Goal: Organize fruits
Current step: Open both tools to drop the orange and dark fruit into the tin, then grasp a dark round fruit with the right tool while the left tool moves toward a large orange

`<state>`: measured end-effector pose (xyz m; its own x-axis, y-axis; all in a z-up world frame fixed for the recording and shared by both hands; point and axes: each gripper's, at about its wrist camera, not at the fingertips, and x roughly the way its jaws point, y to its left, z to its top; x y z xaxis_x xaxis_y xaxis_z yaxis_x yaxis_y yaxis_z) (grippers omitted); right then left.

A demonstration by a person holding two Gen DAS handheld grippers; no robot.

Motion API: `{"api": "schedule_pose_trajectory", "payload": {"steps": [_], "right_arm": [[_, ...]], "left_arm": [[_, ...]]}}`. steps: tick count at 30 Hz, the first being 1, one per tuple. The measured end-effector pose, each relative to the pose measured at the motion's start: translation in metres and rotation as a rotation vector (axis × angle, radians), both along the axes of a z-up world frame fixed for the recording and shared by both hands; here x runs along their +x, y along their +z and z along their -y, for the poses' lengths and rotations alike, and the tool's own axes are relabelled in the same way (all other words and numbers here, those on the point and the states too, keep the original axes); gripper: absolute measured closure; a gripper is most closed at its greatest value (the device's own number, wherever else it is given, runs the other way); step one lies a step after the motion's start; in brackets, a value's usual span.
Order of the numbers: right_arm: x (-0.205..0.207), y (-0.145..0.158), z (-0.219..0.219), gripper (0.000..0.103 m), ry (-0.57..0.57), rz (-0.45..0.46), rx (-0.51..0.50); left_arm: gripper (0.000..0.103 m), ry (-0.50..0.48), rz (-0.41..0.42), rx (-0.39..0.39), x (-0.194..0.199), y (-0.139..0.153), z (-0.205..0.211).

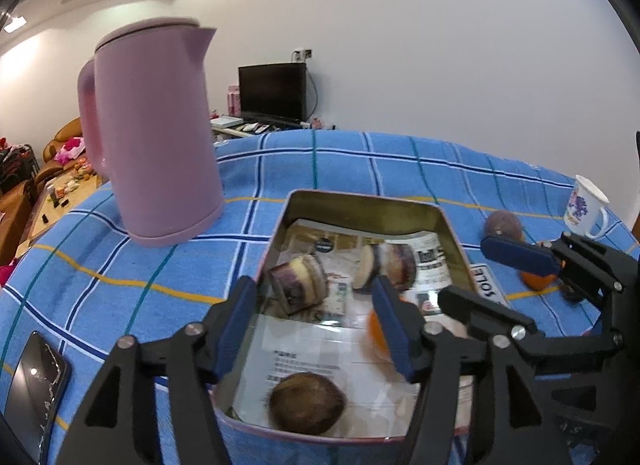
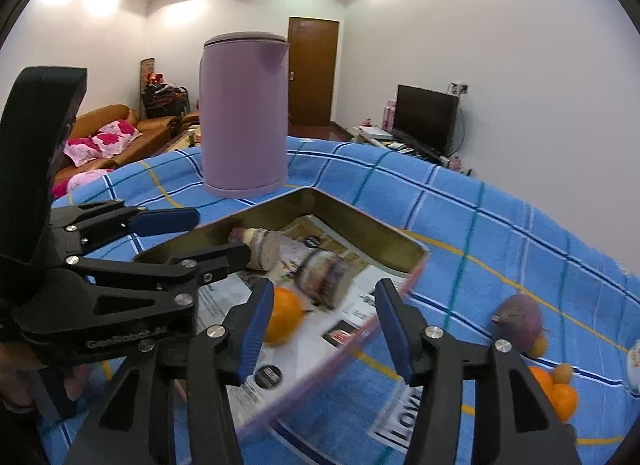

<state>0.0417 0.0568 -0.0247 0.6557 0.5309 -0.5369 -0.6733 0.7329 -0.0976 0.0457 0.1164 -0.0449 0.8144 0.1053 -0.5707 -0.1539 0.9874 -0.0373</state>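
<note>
A metal tin tray (image 1: 280,221) lined with printed paper lies on the blue checked cloth. In it are a brown round fruit (image 1: 306,403), a blurred orange (image 1: 376,331) and two purple-and-cream cakes (image 1: 300,281). My left gripper (image 1: 314,325) hangs open over the tray's near end, above the brown fruit, with nothing between its pads. My right gripper (image 2: 324,329) is open over the tray's rim (image 2: 360,221); the blurred orange (image 2: 284,319) lies just inside its left finger, not pinched. A purple fruit (image 2: 518,321) and more oranges (image 2: 560,397) rest on the cloth to the right.
A tall pink kettle (image 1: 156,137) stands on the cloth just behind and left of the tray. A white printed mug (image 1: 586,205) sits at the far right. A dark phone (image 1: 36,385) lies at the near left edge. Beyond the table are a sofa and a television.
</note>
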Motion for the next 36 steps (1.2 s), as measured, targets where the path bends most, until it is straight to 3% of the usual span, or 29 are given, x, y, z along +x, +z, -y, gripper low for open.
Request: {"api": "schedule_pose_trajectory", "payload": {"steps": [10, 18, 31, 34, 36], "right_arm": [[0.001, 0.014, 0.093, 0.048, -0.225, 0.015, -0.026], [0.025, -0.005, 0.178, 0.048, -0.414, -0.121, 0.022], [0.048, -0.029, 0.198, 0.048, -0.424, -0.317, 0.076], [0.049, -0.034, 0.193, 0.049, -0.428, -0.328, 0.028], [0.053, -0.037, 0.195, 0.055, -0.429, -0.352, 0.031]], "left_arm": [[0.019, -0.096, 0.031, -0.009, -0.001, 0.018, 0.049], [0.019, -0.187, -0.012, 0.001, 0.014, 0.014, 0.097], [0.019, -0.257, -0.076, 0.044, 0.035, 0.003, 0.141], [0.019, -0.266, -0.088, 0.046, 0.039, 0.001, 0.148], [0.019, -0.275, -0.093, 0.052, 0.039, 0.000, 0.152]]}}
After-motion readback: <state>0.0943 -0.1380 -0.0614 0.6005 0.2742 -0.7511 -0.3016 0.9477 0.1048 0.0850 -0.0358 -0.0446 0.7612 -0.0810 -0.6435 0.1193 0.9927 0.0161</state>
